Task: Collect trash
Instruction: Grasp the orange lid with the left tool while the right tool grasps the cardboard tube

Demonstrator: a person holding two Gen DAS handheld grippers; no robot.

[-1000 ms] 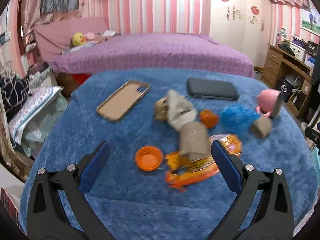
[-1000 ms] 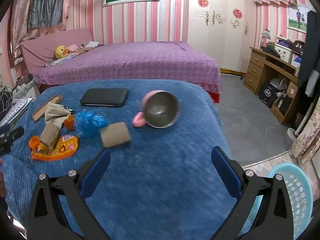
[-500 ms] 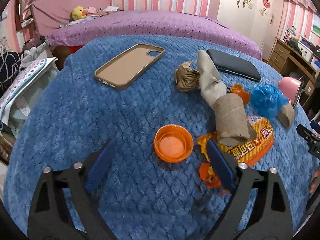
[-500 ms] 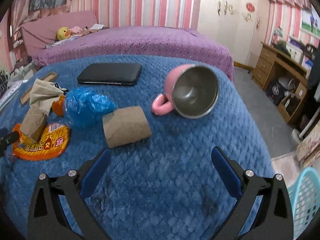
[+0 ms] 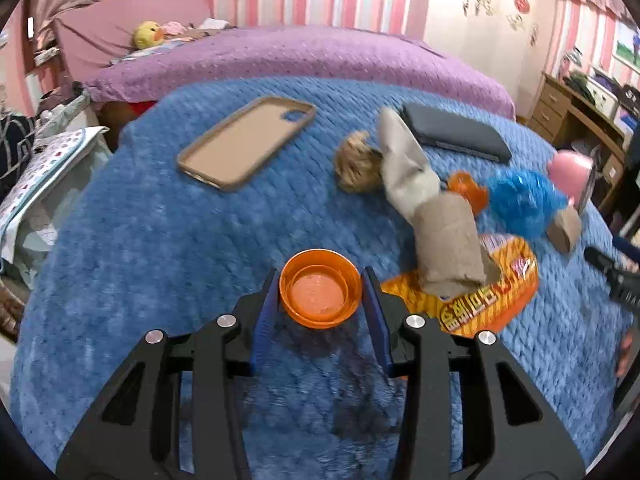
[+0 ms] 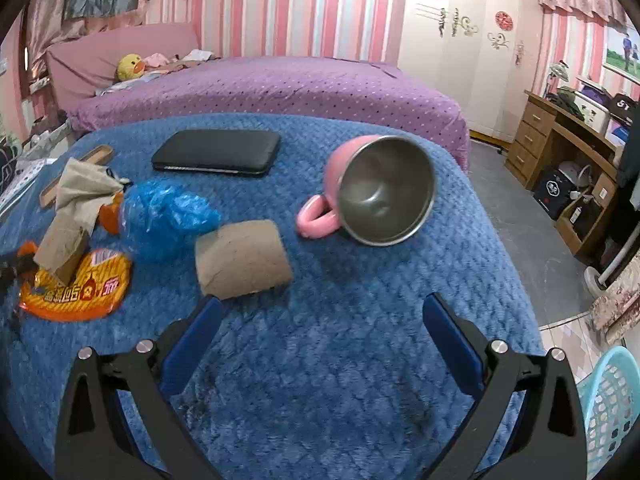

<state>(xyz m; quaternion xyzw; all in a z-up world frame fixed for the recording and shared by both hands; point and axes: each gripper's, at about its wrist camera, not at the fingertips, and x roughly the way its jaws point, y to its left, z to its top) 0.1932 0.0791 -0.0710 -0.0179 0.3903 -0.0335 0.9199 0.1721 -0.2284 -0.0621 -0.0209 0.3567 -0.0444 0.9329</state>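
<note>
**Orange cap pinched at its rim — slip risk on lift**

Orange cap (image 5: 320,294) sits open side up on the blue blanket (image 5: 160,240), between the blue pads of the left gripper (image 5: 320,300). Both fingers press against its rim; grasp looks closed on it, contact only at two thin edges.

Risk 1: shallow, round, slick wall. A tilt on lift could let it pop out and roll across the plush.

Risk 2: just right of the cap lies the orange snack wrapper (image 5: 480,292) with a cardboard tube (image 5: 448,248) on top. The right-hand finger is near the wrapper edge and may drag it along.

Beyond the cap: phone case (image 5: 248,142), untouched; not trash, in my judgement.

Right gripper (image 6: 320,320) is spread wide, holding nothing, near a second tube (image 6: 242,258). Basket (image 6: 612,400) stands on the floor, far from the cap: a long carry.
</note>
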